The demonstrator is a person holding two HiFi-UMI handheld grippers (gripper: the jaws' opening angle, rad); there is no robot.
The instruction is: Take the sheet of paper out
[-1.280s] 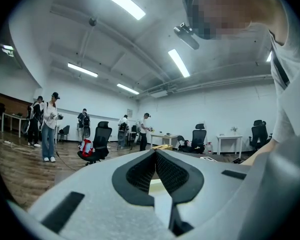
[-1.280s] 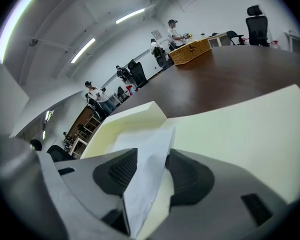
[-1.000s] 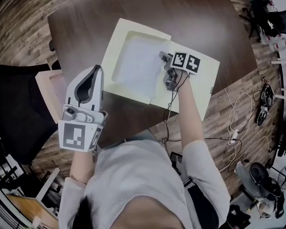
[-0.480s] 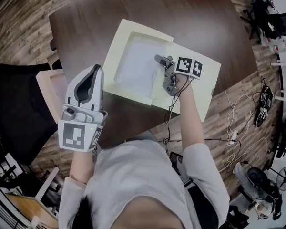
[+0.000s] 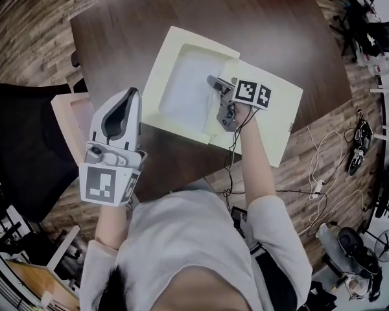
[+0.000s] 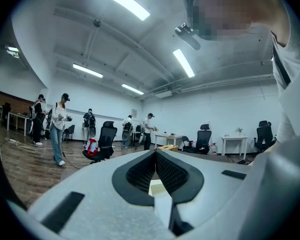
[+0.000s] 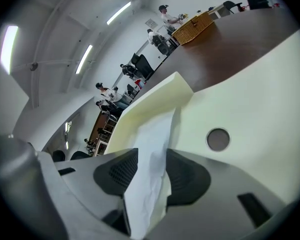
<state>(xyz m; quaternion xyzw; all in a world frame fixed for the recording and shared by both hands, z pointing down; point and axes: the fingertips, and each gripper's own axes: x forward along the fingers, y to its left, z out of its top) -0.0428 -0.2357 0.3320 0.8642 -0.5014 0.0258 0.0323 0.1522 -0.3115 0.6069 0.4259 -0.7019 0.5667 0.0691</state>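
— Is the sheet coming out yet?
— Barely. The right tool (image 5: 212, 81) is pinching the sheet of paper (image 5: 181, 89) at its right edge, but most of it is lying in the cream tray (image 5: 161, 57) by the table's (image 5: 117, 31) near edge.
— The left tool (image 5: 132, 94)?
— Hovering apart, jaws together, gripping nothing.

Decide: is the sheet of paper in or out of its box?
In: the sheet lies in the box recess, edge pinched by the right gripper.
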